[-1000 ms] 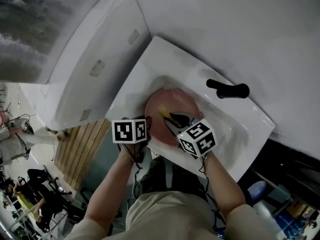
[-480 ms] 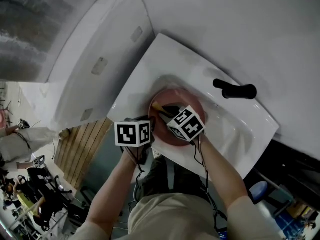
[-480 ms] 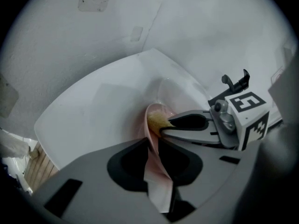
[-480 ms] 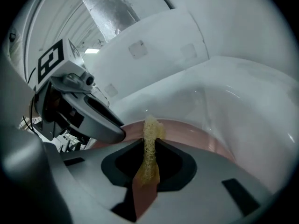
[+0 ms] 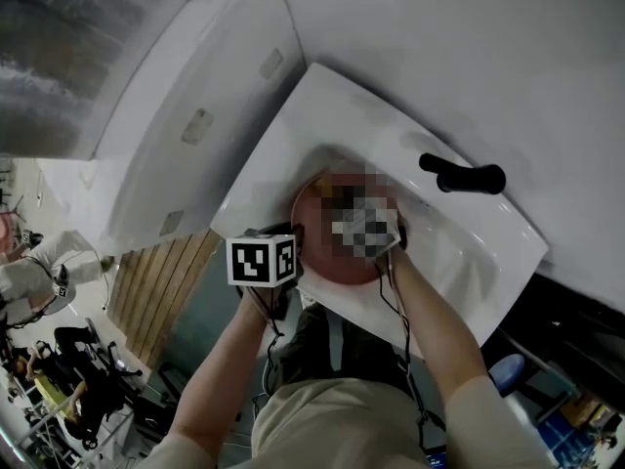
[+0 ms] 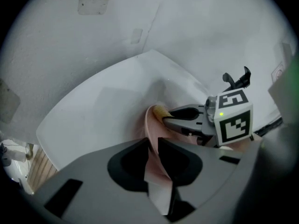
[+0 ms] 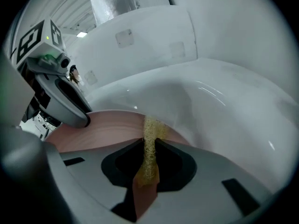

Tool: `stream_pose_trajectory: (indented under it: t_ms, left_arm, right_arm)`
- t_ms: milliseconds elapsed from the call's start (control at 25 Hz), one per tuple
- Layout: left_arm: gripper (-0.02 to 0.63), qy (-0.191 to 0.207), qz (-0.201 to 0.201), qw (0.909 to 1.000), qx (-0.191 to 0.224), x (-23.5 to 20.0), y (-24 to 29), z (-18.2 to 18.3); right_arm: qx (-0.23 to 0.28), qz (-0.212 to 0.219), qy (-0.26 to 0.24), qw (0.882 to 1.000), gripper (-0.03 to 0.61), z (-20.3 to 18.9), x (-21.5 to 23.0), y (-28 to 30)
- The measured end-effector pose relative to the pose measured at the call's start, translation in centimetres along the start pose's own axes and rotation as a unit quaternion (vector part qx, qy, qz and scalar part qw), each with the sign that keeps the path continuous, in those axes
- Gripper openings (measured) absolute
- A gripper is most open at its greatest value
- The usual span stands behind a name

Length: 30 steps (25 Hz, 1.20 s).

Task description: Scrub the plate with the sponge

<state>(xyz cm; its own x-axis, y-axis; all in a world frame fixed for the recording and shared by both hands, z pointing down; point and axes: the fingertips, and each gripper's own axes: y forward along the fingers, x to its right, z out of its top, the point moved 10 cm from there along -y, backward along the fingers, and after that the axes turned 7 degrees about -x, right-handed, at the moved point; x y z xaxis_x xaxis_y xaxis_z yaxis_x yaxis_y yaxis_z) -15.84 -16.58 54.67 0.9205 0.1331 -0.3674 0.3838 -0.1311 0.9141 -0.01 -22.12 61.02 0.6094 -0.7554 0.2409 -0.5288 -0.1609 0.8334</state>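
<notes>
Head view: a round pink plate [image 5: 314,225] sits in the white ceramic sink [image 5: 469,252], with the left gripper [image 5: 291,240] at its near rim. Left gripper view: the jaws, just tightened, pinch that rim edge-on, while the right gripper [image 6: 169,117] reaches in beyond them over the plate's face. Right gripper view: the jaws clamp a yellow sponge [image 7: 149,148], its long axis pointing straight ahead and its tip apparently against the plate near the far rim.

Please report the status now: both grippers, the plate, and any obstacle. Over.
Left gripper shut on plate rim. Right gripper shut on sponge, its tip at the plate's far edge. Plate in sink. No obstacle seen.
</notes>
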Motion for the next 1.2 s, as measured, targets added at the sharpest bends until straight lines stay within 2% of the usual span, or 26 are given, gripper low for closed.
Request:
stream_pose_trajectory:
  t_ms: [360, 480, 640, 760, 880, 1080, 1200]
  left_arm:
    - [0.062, -0.012, -0.001, 0.9999, 0.008, -0.1, 0.1, 0.1]
    - [0.058, -0.019, -0.004, 0.9998, 0.01, -0.3, 0.1, 0.2]
    - [0.052, -0.016, 0.002, 0.9998, 0.011, -0.2, 0.2, 0.4]
    - [0.049, -0.007, 0.007, 0.9999, 0.012, 0.0, 0.4, 0.5]
    - [0.046, -0.004, 0.007, 0.9999, 0.013, 0.2, 0.6, 0.6]
    - [0.037, -0.001, 0.01, 0.9998, 0.018, 0.4, 0.6, 0.5]
    - [0.026, -0.002, 0.016, 0.9996, 0.022, 0.5, 0.6, 0.6]
  right_arm:
    - [-0.079, -0.08, 0.03, 0.993, 0.074, -4.1, 2.7, -1.3]
    - [-0.121, -0.084, 0.033, 0.989, 0.074, -5.7, 2.8, -2.5]
    - [-0.165, -0.071, 0.008, 0.984, 0.072, -7.4, 1.5, -4.3]
    - [-0.187, -0.036, 0.002, 0.982, 0.074, -8.5, -0.1, -6.0]
    - [-0.192, 0.022, 0.004, 0.981, 0.074, -9.0, -2.4, -7.8]
    - [-0.15, 0.162, -0.012, 0.975, 0.074, -7.5, -6.9, -9.8]
    - [-0.121, 0.218, -0.027, 0.968, 0.074, -5.5, -9.0, -9.0]
